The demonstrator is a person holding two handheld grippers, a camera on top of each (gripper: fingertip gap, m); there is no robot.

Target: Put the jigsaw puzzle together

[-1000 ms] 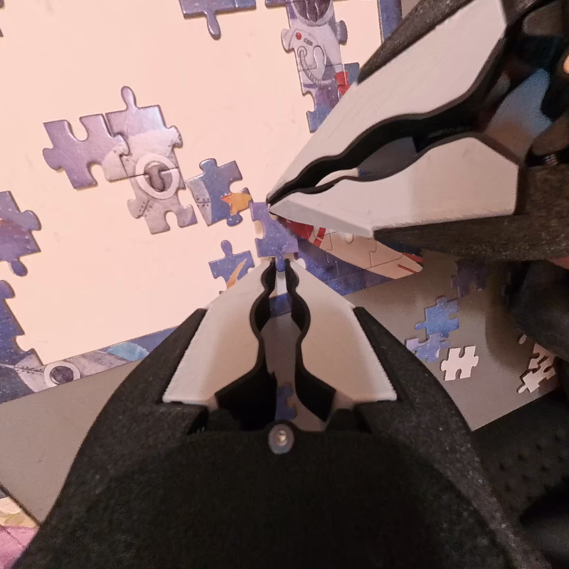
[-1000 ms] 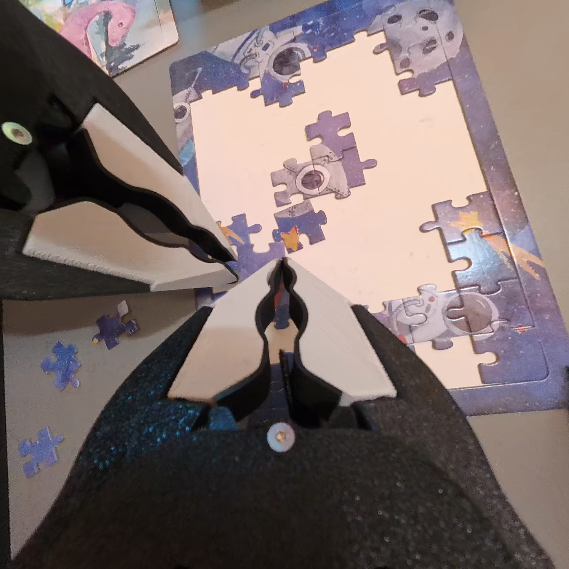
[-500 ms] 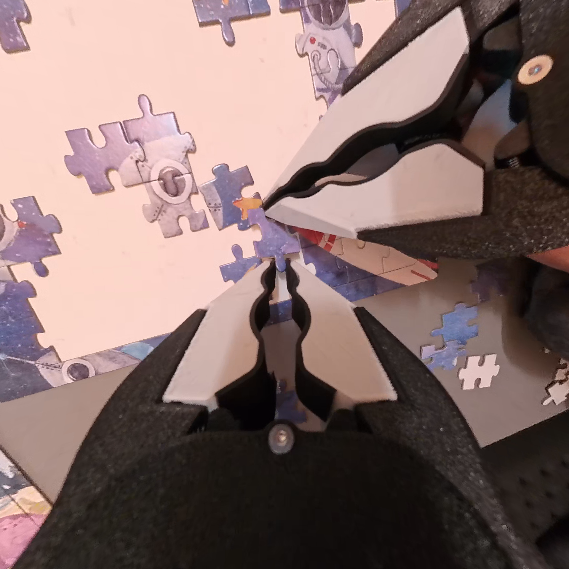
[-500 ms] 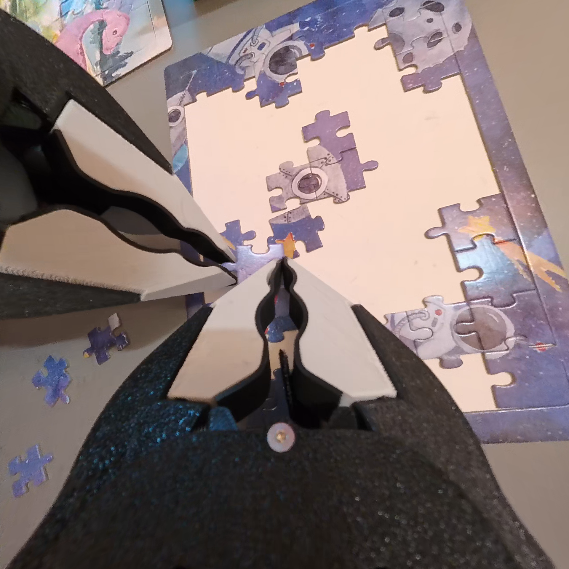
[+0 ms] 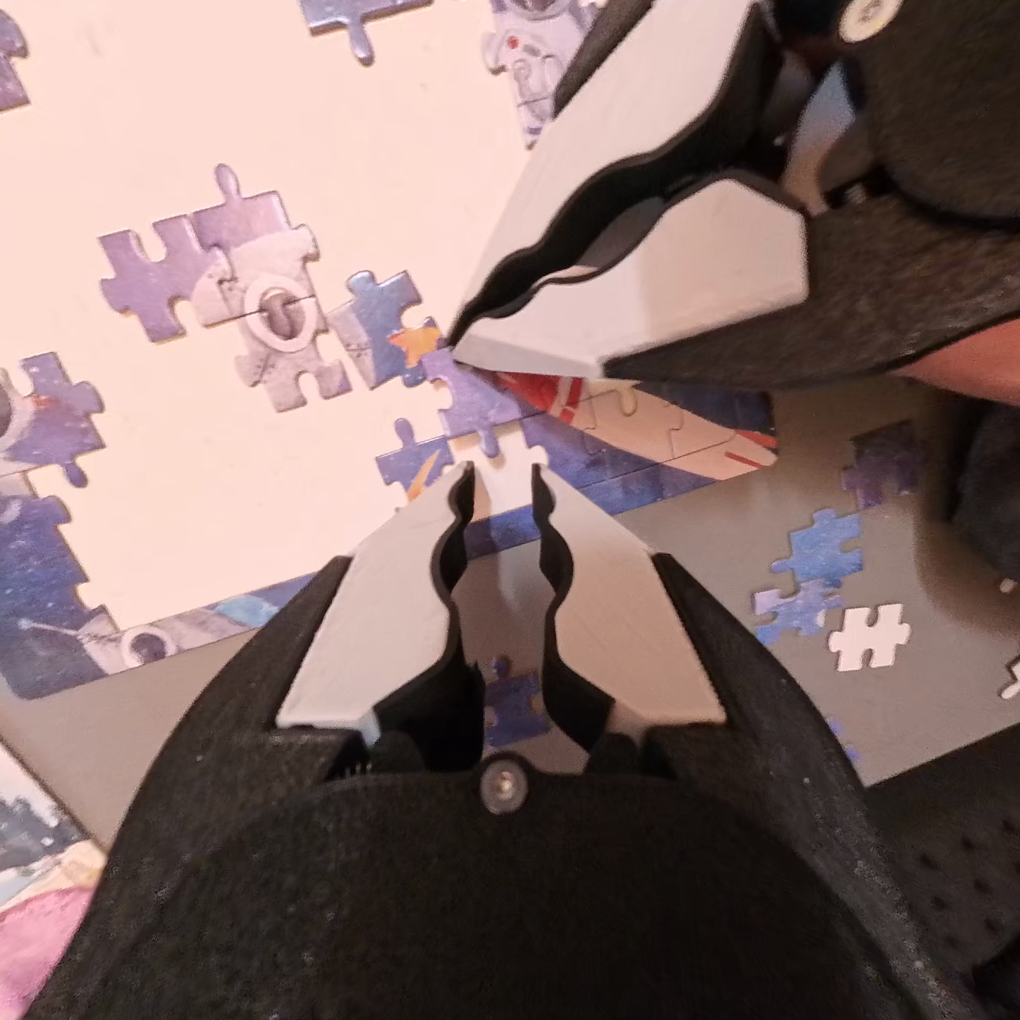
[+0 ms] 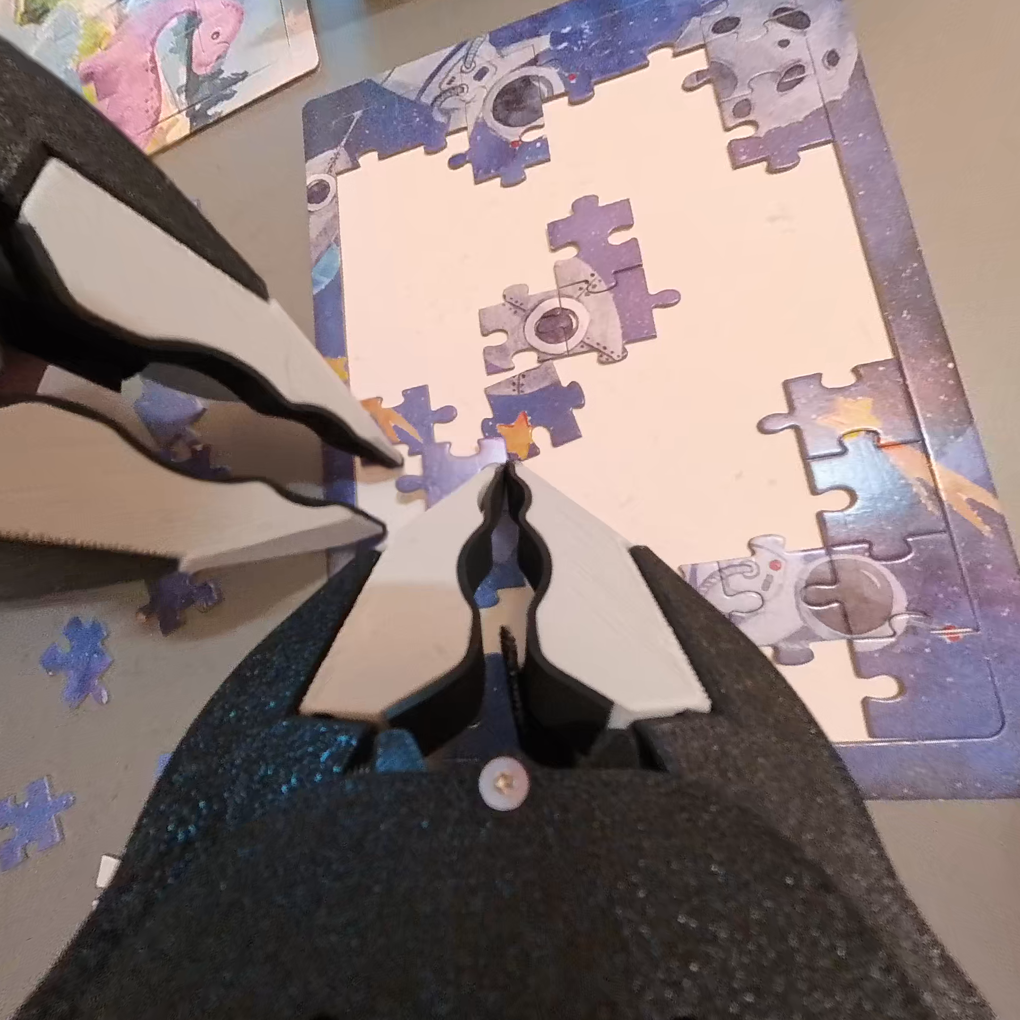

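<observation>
The puzzle board (image 5: 221,497) is a cream tray with a blue space border; it also shows in the right wrist view (image 6: 690,441). A light purple piece (image 5: 474,403) lies flat on the tray beside the piece with an orange star (image 5: 386,331). My left gripper (image 5: 502,474) is open and empty just short of the purple piece, not touching it. My right gripper (image 6: 505,469) is shut, with its tip on the purple piece's (image 6: 447,469) far knob next to the star piece (image 6: 530,408). The left gripper (image 6: 389,497) shows open in the right wrist view.
A joined cluster with a round porthole (image 6: 568,314) sits mid-tray. Several loose pieces lie on the grey table (image 5: 817,557), (image 6: 77,651), one white side up (image 5: 869,635). A second puzzle with a pink dinosaur (image 6: 182,60) lies beyond the tray's corner. Some 5 cm of space lies between my two pairs of fingers.
My left gripper opened and let go of the purple piece, which now lies on the tray. My right gripper stayed shut with its tip at the piece.
</observation>
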